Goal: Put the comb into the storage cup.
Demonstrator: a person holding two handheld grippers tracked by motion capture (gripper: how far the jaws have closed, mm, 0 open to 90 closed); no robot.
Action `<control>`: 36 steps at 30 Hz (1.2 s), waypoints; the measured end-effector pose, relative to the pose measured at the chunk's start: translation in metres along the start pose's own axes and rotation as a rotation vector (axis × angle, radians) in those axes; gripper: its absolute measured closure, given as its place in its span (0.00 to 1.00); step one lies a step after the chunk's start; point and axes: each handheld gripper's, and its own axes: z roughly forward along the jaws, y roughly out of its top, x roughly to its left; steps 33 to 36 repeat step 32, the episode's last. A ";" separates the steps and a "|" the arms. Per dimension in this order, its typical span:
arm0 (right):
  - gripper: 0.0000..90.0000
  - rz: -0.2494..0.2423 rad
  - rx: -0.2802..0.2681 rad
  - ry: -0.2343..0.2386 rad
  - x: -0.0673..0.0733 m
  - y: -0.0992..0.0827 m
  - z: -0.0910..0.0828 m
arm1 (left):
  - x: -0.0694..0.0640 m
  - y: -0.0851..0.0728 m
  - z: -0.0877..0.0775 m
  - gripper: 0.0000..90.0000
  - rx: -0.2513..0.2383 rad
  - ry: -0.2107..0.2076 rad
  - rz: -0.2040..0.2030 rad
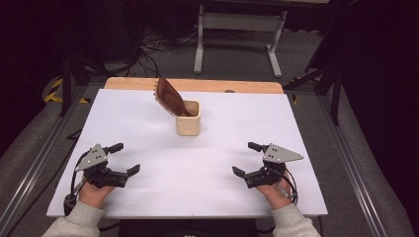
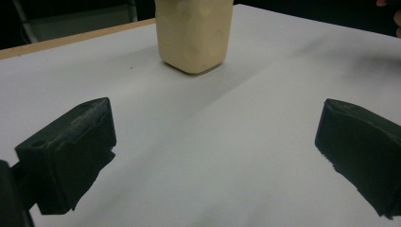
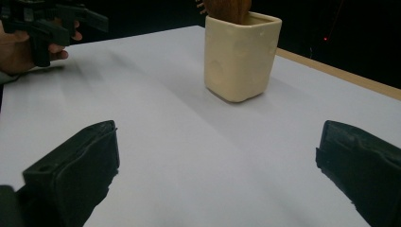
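A cream square holder (image 1: pixel 188 124) stands upright toward the far middle of a white table (image 1: pixel 148 197), with a brown wooden comb-like tool (image 1: pixel 170 97) propped in it, its long axis leaning up and away to the left above the rim. The left gripper (image 1: pixel 125 159) and the right gripper (image 1: pixel 244 158) rest near the front edge, one at each side, both with jaws spread wide and holding nothing. The holder lies ahead of and between them, well apart from either (the two look about equally far from it, so neither hand has a clear advantage), though the tool's lean toward the left side probably favours a reach from the left gripper. In the left gripper view the holder (image 2: pixel 194 34) sits straight ahead beyond the open jaws; in the right gripper view it (image 3: pixel 240 56) stands ahead and slightly right. The tabletop is bare and matte, edged by a wooden strip (image 1: pixel 197 84) at the far side; beyond are a dim grey floor, loose cables and a white table frame (image 1: pixel 239 34).
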 end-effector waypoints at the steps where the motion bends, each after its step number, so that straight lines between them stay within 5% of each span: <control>1: 0.01 0.002 0.003 -0.001 0.000 -0.002 0.000 | 0.000 -0.001 -0.001 0.01 -0.007 0.007 -0.011; 6: 0.01 0.009 0.012 0.004 -0.001 -0.010 0.000 | 0.000 -0.003 0.001 0.01 0.015 0.033 0.002; 11: 0.01 0.011 0.011 0.006 0.001 -0.018 0.001 | -0.002 -0.002 0.000 0.01 -0.004 0.015 0.007; 21: 0.01 0.039 0.042 -0.013 -0.003 -0.026 0.006 | 0.001 -0.003 -0.004 0.01 -0.021 0.057 -0.053; 36: 0.01 0.035 0.041 -0.034 -0.003 -0.026 0.005 | -0.002 -0.002 -0.003 0.03 -0.013 0.076 -0.028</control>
